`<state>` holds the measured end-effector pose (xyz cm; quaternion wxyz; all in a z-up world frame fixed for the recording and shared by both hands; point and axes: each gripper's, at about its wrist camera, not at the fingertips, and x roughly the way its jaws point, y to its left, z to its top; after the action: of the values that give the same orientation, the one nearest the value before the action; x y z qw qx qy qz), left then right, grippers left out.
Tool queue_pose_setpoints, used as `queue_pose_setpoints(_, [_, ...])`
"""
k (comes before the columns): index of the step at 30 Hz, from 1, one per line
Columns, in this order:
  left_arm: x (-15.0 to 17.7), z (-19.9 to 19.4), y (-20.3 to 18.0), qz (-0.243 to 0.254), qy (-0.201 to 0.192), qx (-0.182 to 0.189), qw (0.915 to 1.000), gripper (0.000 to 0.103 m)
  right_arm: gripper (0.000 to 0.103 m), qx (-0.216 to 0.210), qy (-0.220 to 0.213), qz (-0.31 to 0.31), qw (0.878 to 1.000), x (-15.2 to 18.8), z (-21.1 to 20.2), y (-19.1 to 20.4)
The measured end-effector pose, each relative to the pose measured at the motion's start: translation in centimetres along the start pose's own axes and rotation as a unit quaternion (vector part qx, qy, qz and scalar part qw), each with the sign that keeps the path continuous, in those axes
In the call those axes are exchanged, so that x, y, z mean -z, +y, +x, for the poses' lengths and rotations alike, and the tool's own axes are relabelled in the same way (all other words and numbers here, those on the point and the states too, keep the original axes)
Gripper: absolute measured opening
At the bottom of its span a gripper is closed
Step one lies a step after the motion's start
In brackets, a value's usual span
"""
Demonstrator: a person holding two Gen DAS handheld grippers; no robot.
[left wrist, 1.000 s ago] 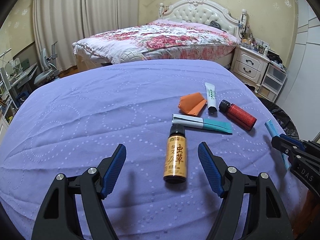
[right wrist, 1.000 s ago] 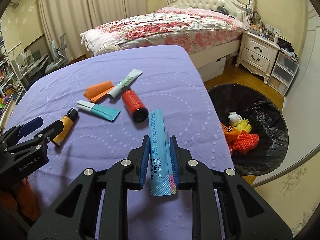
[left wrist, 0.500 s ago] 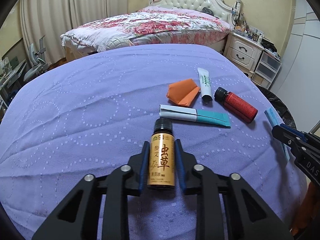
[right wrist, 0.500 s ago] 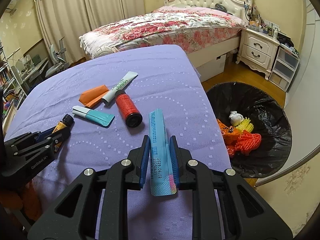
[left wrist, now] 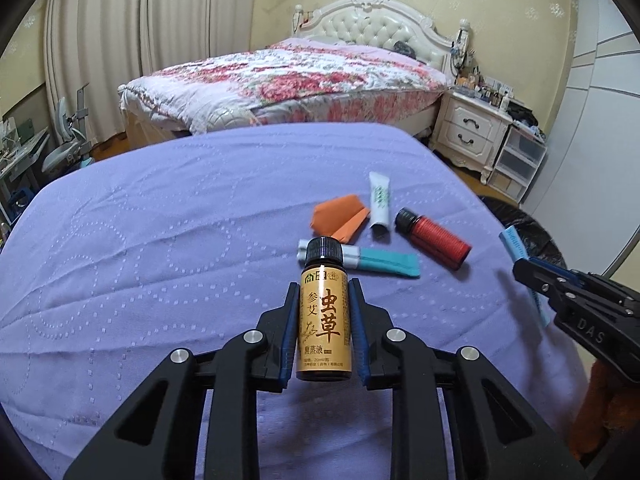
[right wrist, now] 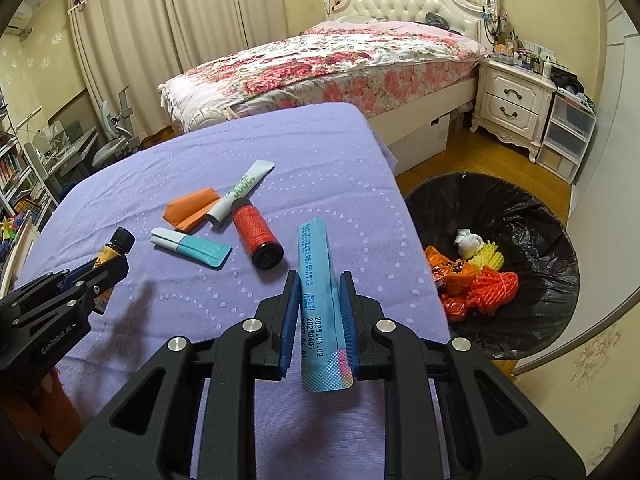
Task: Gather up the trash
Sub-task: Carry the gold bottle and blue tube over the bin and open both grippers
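Okay, we've got the left gripper [left wrist: 323, 320] clamped on the amber bottle [left wrist: 323, 312], the right gripper [right wrist: 320, 320] pinching the blue sachet [right wrist: 320, 300]; let's carry both level past the table's right edge over the black-lined bin [right wrist: 520, 216].

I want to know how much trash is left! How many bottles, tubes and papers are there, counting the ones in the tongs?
Bottles: 2, amber bottle and red bottle
Tubes: 3, blue tube, teal tube, white tube
Orange paper: 1
Total: 6
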<state>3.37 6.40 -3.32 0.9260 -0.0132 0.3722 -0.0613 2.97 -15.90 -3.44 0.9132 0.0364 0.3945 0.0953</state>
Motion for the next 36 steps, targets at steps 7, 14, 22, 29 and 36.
queue_pose_setpoints(7, [-2.4, -1.2, -2.9, 0.019, -0.041, 0.027, 0.9986, 0.025, 0.02, 0.017, -0.028, 0.013, 0.999, -1.3, -1.7, -1.7])
queue_pose_setpoints(14, [-5.0, -0.1, -7.5, 0.052, -0.071, 0.055, 0.9946, 0.025, 0.02, 0.055, -0.062, 0.032, 0.996, -3.2, -3.0, -5.0])
queue_pose_setpoints(22, [-7.1, 2.9, -12.8, 0.082, -0.075, 0.078, 0.9908, 0.025, 0.02, 0.101, -0.082, 0.052, 0.99, -4.6, -2.8, -9.2])
queue_pose_setpoints(29, [-7.8, 5.3, -16.1, 0.106, -0.073, 0.081, 0.9883, 0.025, 0.02, 0.117, -0.077, 0.079, 0.987, -4.6, -1.3, -12.4])
queue_pose_setpoints(36, [-8.1, 7.9, -18.2, 0.122, -0.06, 0.077, 0.9877, 0.025, 0.02, 0.139, -0.076, 0.088, 0.983, -4.7, -0.4, -14.4])
